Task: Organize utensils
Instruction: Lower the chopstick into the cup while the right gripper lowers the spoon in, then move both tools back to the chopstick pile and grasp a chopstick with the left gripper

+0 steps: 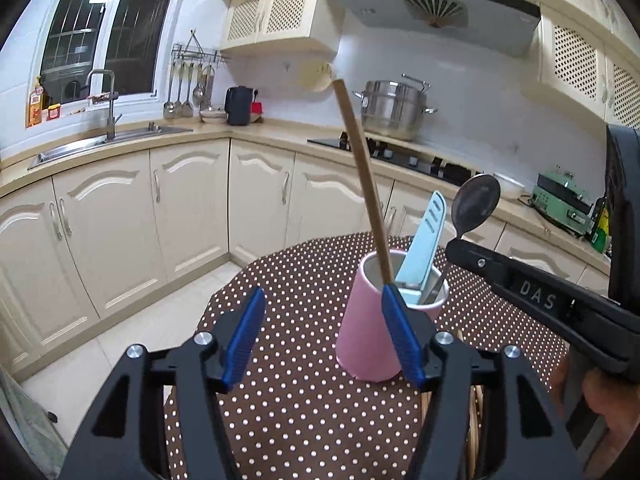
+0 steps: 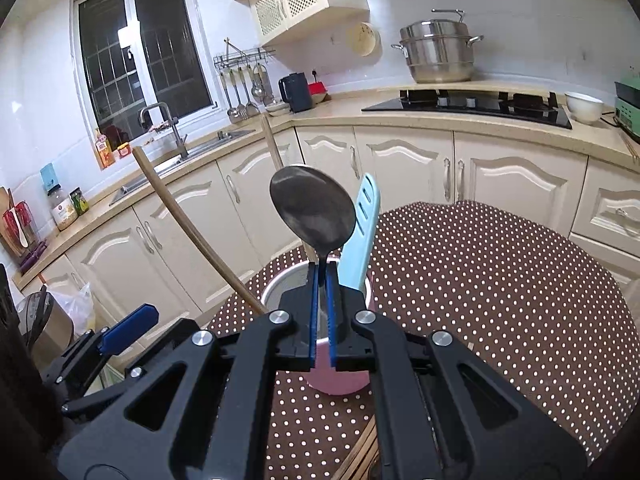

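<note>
my left gripper (image 1: pixel 324 334) stands with its blue pads apart and nothing pressed between them; the pink cup (image 1: pixel 370 328) sits just beyond, partly behind my right-hand pad, and the left-hand pad (image 1: pixel 244 336) is clear of it over the tablecloth. my right gripper (image 2: pixel 322 320) is closed tight on the handle of a dark metal spoon (image 2: pixel 313 209), its two blue pads nearly together with the thin handle pinched between, and the bowl of the spoon stands up above the fingertips. from the left wrist view the same spoon (image 1: pixel 476 204) rises from the tip of the right gripper (image 1: pixel 460 246), which comes in from the right side, just beside the cup's rim. the pink cup (image 2: pixel 340 384) stands upright on the brown dotted tablecloth (image 2: pixel 500 300), mostly hidden behind my right fingers. inside it a long wooden stick (image 1: pixel 362 180) leans out toward the left, and a light blue slotted spatula (image 1: pixel 424 240) stands tilted against the far side of the rim. something thin and metal also sits low in the cup beside the spatula, too hidden to name. the right wrist view shows two wooden sticks leaning from the cup, one (image 2: pixel 192 228) slanting far left, the other partly hidden behind the spoon's bowl.
</note>
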`<state>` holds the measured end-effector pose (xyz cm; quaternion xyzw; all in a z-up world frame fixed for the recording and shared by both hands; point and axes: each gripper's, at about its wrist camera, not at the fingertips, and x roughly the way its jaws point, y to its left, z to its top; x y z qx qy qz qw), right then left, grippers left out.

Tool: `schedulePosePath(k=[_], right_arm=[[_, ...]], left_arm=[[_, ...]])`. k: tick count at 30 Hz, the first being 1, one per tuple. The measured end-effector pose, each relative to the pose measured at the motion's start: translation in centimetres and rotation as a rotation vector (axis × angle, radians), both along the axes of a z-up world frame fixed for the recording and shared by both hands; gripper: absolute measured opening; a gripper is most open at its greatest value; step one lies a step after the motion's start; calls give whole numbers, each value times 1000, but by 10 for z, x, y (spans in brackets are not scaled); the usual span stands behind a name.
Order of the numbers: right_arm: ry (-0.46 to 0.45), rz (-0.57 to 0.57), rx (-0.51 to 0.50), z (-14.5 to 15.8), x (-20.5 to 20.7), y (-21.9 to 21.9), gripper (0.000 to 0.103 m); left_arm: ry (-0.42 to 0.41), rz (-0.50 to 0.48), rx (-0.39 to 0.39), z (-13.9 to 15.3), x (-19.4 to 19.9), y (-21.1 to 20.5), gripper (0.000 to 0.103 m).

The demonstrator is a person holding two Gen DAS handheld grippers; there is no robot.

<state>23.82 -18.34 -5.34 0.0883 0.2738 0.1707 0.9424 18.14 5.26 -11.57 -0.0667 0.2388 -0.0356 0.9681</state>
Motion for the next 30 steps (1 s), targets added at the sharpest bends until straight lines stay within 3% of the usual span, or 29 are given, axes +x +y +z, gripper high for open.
schedulePosePath(k=[3,5,10,15,19,26,30], right_arm=[[8,-1,-4,0,-2,-1,6],[7,-2,-9,2,-5,-1,12],[-11,-9,11,9,-18,-7,41],[-17,-20,8,17,-33,-21,42],[22,-55,-13,10,-42,-45,46],[159,-115,-25,-25,-52,-84,54],[204,-118,-20,-43,-63,-98,57]], left_arm=[[25,-15,9,0,-1,-2,61],[43,-35,6,1,-2,-3,62],[91,-84,-24,0,-7,-6,62],[149,-150,-44,-3,-11,-15,62],[269,-248,-59,-17,-9,-28,62],[486,-316,104,-56,-3,-65,62],[537,-338,178,-73,-3,-78,62]])
